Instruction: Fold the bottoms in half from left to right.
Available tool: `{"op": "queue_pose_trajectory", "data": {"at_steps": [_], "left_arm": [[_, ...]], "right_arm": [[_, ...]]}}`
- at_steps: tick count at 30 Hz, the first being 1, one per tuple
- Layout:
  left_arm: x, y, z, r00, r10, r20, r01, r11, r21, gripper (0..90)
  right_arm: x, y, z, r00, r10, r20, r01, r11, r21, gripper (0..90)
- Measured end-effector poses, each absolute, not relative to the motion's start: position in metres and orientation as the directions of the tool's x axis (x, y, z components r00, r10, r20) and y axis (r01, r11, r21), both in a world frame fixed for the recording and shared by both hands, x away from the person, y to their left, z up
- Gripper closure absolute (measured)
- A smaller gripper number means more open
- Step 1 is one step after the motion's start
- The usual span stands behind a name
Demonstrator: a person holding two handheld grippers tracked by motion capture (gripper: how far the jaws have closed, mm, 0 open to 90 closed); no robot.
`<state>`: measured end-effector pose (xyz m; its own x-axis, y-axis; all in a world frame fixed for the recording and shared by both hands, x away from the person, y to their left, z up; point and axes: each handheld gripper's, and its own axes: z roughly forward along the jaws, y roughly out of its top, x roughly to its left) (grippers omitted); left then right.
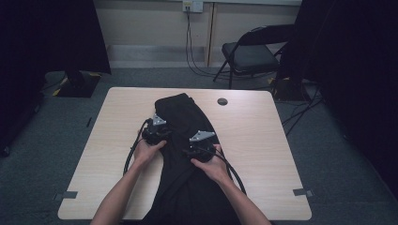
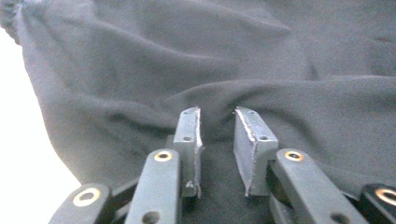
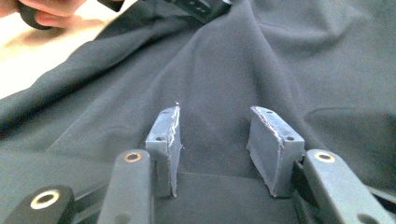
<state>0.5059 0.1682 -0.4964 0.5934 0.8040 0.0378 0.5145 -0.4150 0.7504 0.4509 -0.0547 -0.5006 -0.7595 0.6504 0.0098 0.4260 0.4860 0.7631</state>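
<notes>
A black garment [image 1: 184, 115] lies lengthwise down the middle of the light wooden table [image 1: 267, 140], its near end hanging over the front edge. My left gripper [image 1: 157, 129] rests over the cloth's left side, and its jaws stand open above a rumpled fold of the garment [image 2: 187, 60] with nothing pinched between the pads [image 2: 217, 135]. My right gripper [image 1: 202, 141] hovers over the cloth's right side. It is also open [image 3: 215, 140], with smooth dark fabric [image 3: 271, 65] under and beyond the jaws. The person's left hand [image 3: 46, 11] shows at the top left of the right gripper view.
A round dark grommet [image 1: 222, 101] sits in the table's far side. A folding chair [image 1: 251, 54] stands behind the table, with cables running to a wall outlet. Tape marks [image 1: 302, 192] sit at the near corners. Bare tabletop lies on both sides of the garment.
</notes>
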Motion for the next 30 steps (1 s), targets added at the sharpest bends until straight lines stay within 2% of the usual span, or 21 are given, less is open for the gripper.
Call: {"op": "queue_pose_trajectory", "data": {"at_steps": [1, 2, 3, 5, 10, 13, 15, 22, 24, 26, 30], "left_arm": [[0.504, 0.167, -0.494, 0.593, 0.803, 0.067, 0.513, -0.440, 0.737, 67.1], [0.502, 0.167, -0.492, 0.601, 0.797, 0.063, 0.521, -0.451, 0.725, 63.4], [0.499, 0.168, -0.491, 0.608, 0.793, 0.035, 0.537, -0.444, 0.717, 61.6], [0.492, 0.168, -0.485, 0.622, 0.783, 0.020, 0.522, -0.433, 0.735, 60.5], [0.456, 0.174, -0.461, 0.679, 0.734, -0.027, 0.480, -0.416, 0.772, 61.2], [0.429, 0.174, -0.462, 0.717, 0.697, -0.008, 0.458, -0.461, 0.760, 61.3], [0.416, 0.175, -0.469, 0.728, 0.686, -0.002, 0.451, -0.476, 0.755, 61.2], [0.416, 0.174, -0.485, 0.720, 0.694, 0.002, 0.488, -0.509, 0.709, 60.0], [0.417, 0.175, -0.491, 0.721, 0.693, 0.009, 0.482, -0.511, 0.712, 59.4], [0.418, 0.177, -0.491, 0.719, 0.695, -0.011, 0.497, -0.502, 0.708, 58.5], [0.418, 0.177, -0.492, 0.718, 0.696, -0.017, 0.498, -0.496, 0.712, 58.1]], "right_arm": [[0.451, -0.054, -0.499, -0.762, 0.647, 0.000, 0.426, 0.502, 0.753, 51.5], [0.449, -0.053, -0.496, -0.761, 0.649, -0.015, 0.432, 0.523, 0.735, 42.8], [0.448, -0.053, -0.493, -0.758, 0.652, -0.015, 0.442, 0.531, 0.723, 41.7], [0.444, -0.055, -0.490, -0.767, 0.641, 0.006, 0.441, 0.522, 0.730, 42.7], [0.403, -0.061, -0.469, -0.830, 0.555, 0.054, 0.380, 0.491, 0.784, 40.3], [0.374, -0.060, -0.463, -0.872, 0.486, 0.063, 0.337, 0.502, 0.796, 39.6], [0.366, -0.058, -0.465, -0.878, 0.473, 0.065, 0.329, 0.501, 0.800, 38.1], [0.363, -0.029, -0.481, -0.898, 0.433, 0.075, 0.321, 0.531, 0.784, 27.8], [0.364, -0.021, -0.487, -0.896, 0.440, 0.056, 0.318, 0.551, 0.771, 27.8], [0.365, -0.018, -0.492, -0.893, 0.448, 0.048, 0.323, 0.561, 0.762, 30.0], [0.365, -0.019, -0.499, -0.886, 0.461, 0.053, 0.335, 0.556, 0.761, 53.3]]}}
